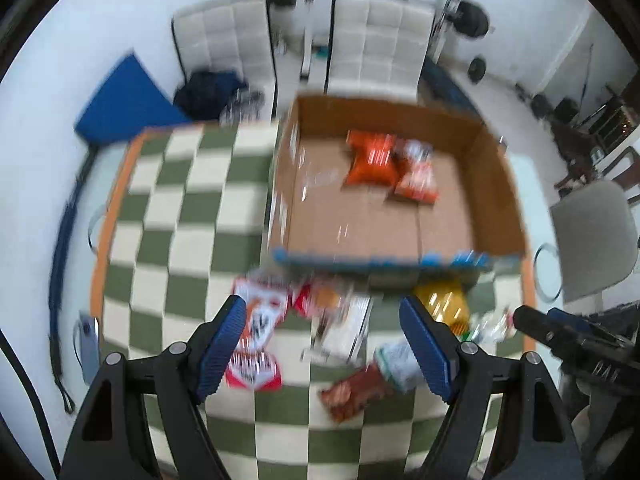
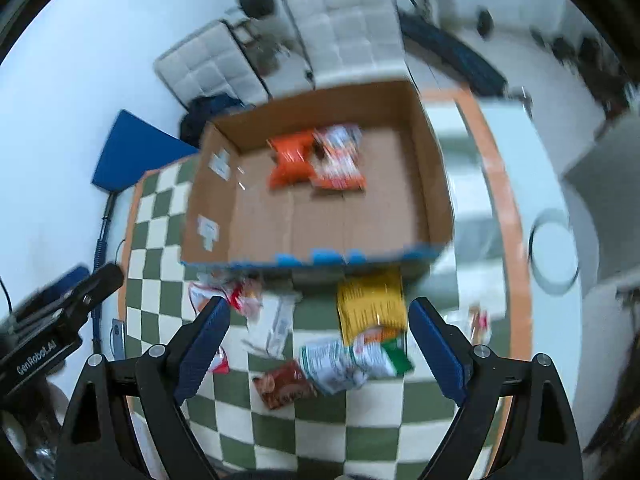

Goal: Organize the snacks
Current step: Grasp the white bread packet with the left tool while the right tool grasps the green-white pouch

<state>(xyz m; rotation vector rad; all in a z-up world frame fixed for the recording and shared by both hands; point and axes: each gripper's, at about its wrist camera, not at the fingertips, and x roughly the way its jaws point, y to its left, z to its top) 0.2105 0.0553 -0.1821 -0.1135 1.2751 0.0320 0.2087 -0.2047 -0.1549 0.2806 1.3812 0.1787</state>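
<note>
Both grippers hover empty over loose snacks

Left gripper (image 1: 322, 340) and right gripper (image 2: 318, 344) fingers spread apart; two orange packets (image 1: 370, 158) lie inside the cardboard box (image 1: 496, 184), other snack packets (image 2: 370, 304) just before it on the checkered counter (image 1: 180, 208).

One cardboard box (image 2: 424, 184) holds two snack packets: one orange (image 2: 290, 160), one orange-and-white (image 2: 338, 160). Just outside the box's near wall lie about six loose packets, blurred: one yellow (image 2: 370, 304), one brown (image 2: 282, 384), others pale or red-and-white.
</note>
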